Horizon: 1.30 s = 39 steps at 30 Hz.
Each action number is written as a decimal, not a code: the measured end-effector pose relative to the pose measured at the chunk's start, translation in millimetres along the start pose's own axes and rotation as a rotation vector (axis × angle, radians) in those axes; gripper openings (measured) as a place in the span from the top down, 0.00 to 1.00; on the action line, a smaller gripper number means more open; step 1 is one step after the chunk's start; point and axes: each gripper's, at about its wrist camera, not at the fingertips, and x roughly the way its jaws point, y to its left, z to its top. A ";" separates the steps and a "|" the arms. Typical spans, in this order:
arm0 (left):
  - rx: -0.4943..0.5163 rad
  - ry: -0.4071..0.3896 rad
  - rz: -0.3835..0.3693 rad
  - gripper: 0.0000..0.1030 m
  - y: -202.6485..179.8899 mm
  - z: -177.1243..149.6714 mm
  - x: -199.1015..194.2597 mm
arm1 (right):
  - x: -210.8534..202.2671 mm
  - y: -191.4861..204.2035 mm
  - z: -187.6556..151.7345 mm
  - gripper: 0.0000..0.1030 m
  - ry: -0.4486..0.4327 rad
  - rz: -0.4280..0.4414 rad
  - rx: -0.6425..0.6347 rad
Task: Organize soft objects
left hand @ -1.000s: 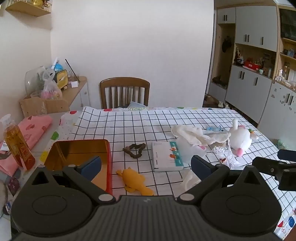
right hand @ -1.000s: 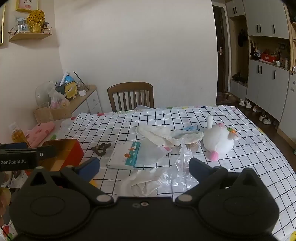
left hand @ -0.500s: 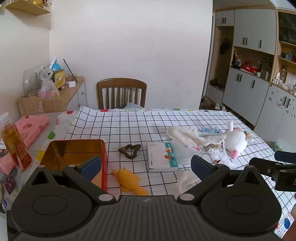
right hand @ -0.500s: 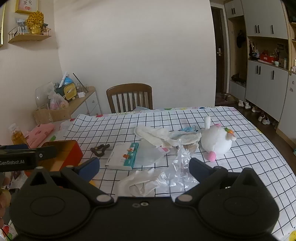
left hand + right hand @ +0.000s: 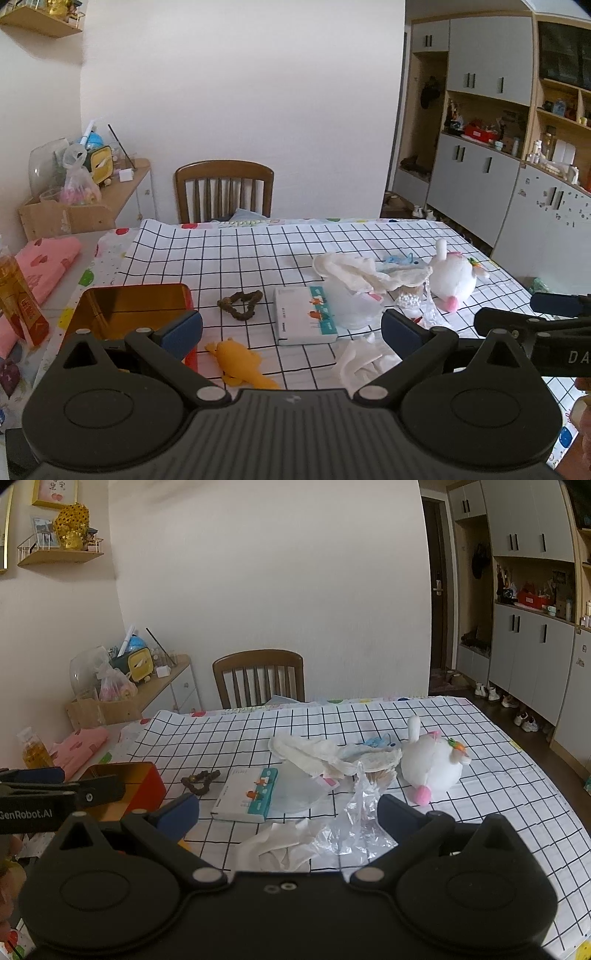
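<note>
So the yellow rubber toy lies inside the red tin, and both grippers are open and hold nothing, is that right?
Not quite. The yellow rubber toy lies on the checked tablecloth beside the red tin, not inside it; the left wrist view shows this. The rest holds: the left gripper and the right gripper are both open and hold nothing.

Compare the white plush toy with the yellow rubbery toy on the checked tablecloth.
The white plush toy is fluffy, round and bulky; the yellow toy is smooth, flat and sprawled. The plush toy sits by the cloth pile at right; the yellow toy lies beside the red tin at left. Both rest ungripped on the tablecloth.
</note>
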 end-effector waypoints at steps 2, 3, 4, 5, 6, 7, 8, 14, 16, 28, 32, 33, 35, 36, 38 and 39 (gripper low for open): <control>0.005 -0.004 -0.005 0.00 -1.6 0.1 -0.3 | -0.2 0.5 0.0 0.00 -0.002 -0.002 -0.003; 0.007 -0.006 -0.006 0.00 -2.4 0.3 -0.8 | -0.1 0.8 0.2 0.00 -0.003 -0.001 -0.004; 0.009 -0.008 -0.008 0.00 -3.0 0.3 -0.9 | -0.1 0.7 0.4 0.00 -0.002 0.000 -0.004; 0.009 -0.008 -0.010 0.00 -3.1 0.3 -0.9 | -0.1 1.0 0.9 0.00 -0.003 -0.001 -0.005; 0.009 -0.009 -0.013 0.00 -3.2 0.4 -1.2 | -0.1 1.2 0.9 0.00 -0.003 -0.002 -0.006; 0.009 -0.009 -0.016 0.00 -3.5 0.3 -1.1 | 0.0 1.0 1.0 0.00 -0.003 -0.001 -0.006; 0.010 -0.009 -0.020 0.00 -3.6 0.1 -1.0 | 0.0 1.1 1.0 0.00 -0.003 -0.001 -0.004; 0.015 -0.014 -0.027 0.00 -5.3 0.5 -2.6 | 0.5 1.8 0.9 0.00 0.000 -0.002 -0.005; 0.015 -0.015 -0.029 0.00 -5.0 0.8 -2.8 | 0.6 2.0 0.8 0.00 -0.001 -0.004 -0.007; 0.013 -0.013 -0.036 0.00 -4.8 -0.7 -4.6 | -0.3 2.6 0.0 0.00 0.001 -0.003 -0.008; 0.015 -0.013 -0.034 0.00 -5.0 -0.4 -4.6 | -1.0 3.1 -1.0 0.00 0.002 0.000 -0.011; 0.016 -0.013 -0.033 0.00 -5.1 0.0 -4.5 | -0.8 3.7 -0.6 0.00 0.002 0.000 -0.012; 0.017 -0.015 -0.036 0.00 -5.2 0.3 -4.6 | -0.9 3.5 -0.6 0.00 0.001 0.001 -0.011; 0.018 -0.016 -0.035 0.00 -5.3 0.0 -4.9 | -0.8 3.4 -0.6 0.00 0.001 0.001 -0.010; 0.020 -0.018 -0.034 0.00 -5.6 0.0 -5.2 | -0.9 3.1 -0.7 0.00 0.002 0.001 -0.011; 0.019 -0.019 -0.033 0.00 -5.9 -0.1 -5.3 | -0.8 3.2 -0.7 0.00 0.003 0.001 -0.009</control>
